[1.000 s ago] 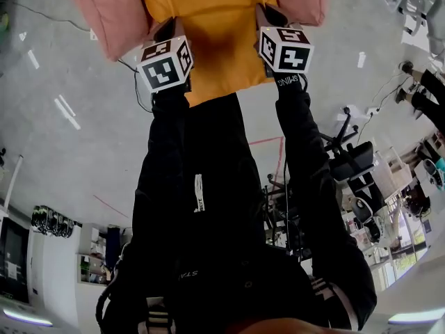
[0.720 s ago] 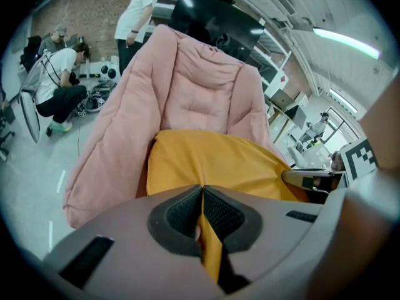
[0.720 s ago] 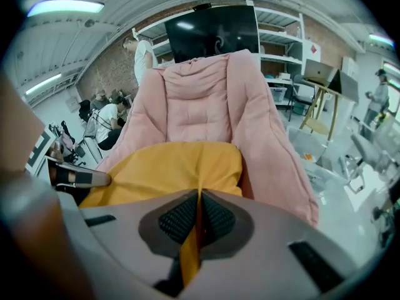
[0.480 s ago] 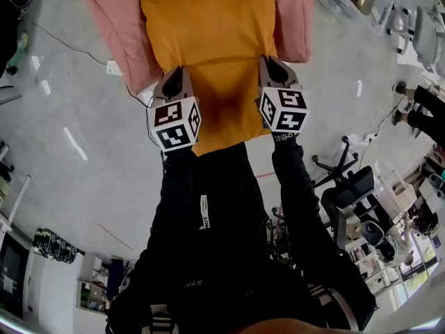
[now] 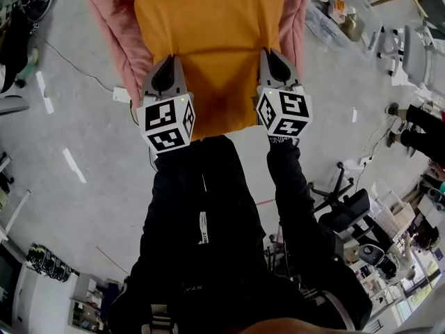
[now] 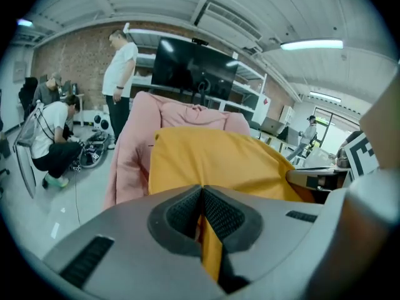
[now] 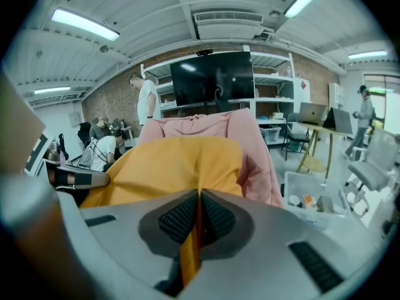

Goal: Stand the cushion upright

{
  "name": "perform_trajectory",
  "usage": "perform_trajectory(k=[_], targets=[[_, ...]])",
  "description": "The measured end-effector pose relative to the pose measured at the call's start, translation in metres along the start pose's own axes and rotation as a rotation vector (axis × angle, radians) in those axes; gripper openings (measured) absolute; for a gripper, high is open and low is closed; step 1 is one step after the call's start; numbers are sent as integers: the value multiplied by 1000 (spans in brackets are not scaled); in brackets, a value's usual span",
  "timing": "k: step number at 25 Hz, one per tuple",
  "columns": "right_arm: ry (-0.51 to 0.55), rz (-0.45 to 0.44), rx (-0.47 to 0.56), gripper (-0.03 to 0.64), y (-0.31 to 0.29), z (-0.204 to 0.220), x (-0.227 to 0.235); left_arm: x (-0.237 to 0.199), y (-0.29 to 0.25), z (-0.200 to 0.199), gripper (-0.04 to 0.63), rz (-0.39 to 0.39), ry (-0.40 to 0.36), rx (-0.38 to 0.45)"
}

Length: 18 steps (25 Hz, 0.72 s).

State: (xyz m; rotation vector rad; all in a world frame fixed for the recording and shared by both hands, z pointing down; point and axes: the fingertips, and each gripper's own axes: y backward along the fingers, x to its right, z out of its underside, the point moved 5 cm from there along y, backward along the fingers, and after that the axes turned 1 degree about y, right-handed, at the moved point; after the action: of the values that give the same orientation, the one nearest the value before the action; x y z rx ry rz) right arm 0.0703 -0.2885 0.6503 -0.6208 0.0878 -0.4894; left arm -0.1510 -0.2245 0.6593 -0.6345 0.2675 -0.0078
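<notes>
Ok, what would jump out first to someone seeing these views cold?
The big orange cushion fills the top centre of the head view, with the left gripper and right gripper each shut on a fold of its near edge. Behind it a pink padded seat shows on both sides, and the person's black sleeves run down the middle.

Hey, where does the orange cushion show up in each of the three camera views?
Head view: orange cushion, top centre.
Left gripper view: centre, edge clamped in left gripper jaws.
Right gripper view: centre-left, edge clamped in right gripper jaws.
Shared landmark: pink padded chair behind it.
</notes>
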Motion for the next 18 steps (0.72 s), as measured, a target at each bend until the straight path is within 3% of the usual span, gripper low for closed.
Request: perform_trajectory(k=[11, 18], targets=[[47, 20, 209, 18, -65, -115, 0, -23, -47, -120, 9, -39, -67, 212], [87, 68, 354, 18, -113, -162, 11, -32, -94, -170, 9, -53, -105, 329]])
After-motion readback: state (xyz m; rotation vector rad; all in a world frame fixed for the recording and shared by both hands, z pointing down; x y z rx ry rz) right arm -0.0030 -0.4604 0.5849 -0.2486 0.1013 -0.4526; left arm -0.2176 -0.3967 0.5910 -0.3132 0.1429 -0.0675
